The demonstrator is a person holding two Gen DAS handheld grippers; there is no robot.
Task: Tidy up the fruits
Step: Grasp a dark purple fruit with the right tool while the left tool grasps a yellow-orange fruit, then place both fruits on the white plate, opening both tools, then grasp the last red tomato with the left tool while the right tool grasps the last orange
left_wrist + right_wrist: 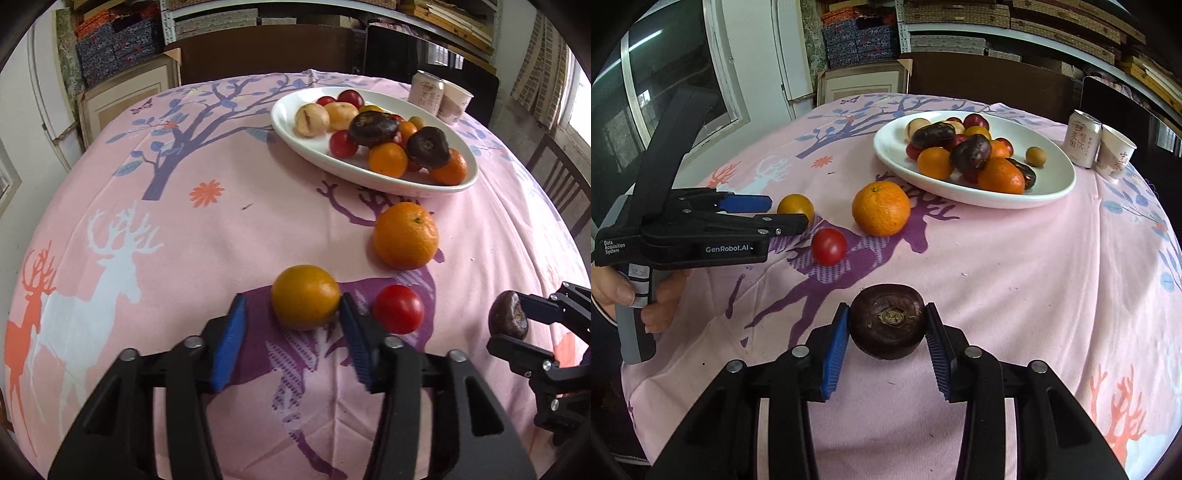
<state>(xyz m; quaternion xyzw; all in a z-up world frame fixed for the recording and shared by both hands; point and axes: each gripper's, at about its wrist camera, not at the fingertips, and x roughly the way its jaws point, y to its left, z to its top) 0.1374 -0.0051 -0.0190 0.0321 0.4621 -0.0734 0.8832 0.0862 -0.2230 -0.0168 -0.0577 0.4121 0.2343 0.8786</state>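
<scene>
A small yellow-orange fruit (306, 296) (795, 208) lies on the pink cloth between the tips of my left gripper (291, 299) (788, 211). The right pad touches it and the left pad stands a little apart, so the jaws are open around it. My right gripper (887, 310) (511, 325) is shut on a dark purple round fruit (888, 321) (509, 315), with both blue pads against its sides. A large orange (405, 235) (881, 208) and a red round fruit (398, 309) (829, 246) lie loose nearby. Behind them a white oval plate (295, 103) (1056, 173) holds several mixed fruits.
A drink can (425, 92) (1082, 138) and a paper cup (456, 101) (1115, 155) stand just beyond the plate. A wooden chair (557, 177) is at the table's right edge. A person's hand (613, 291) grips the left tool's handle. Shelves fill the back wall.
</scene>
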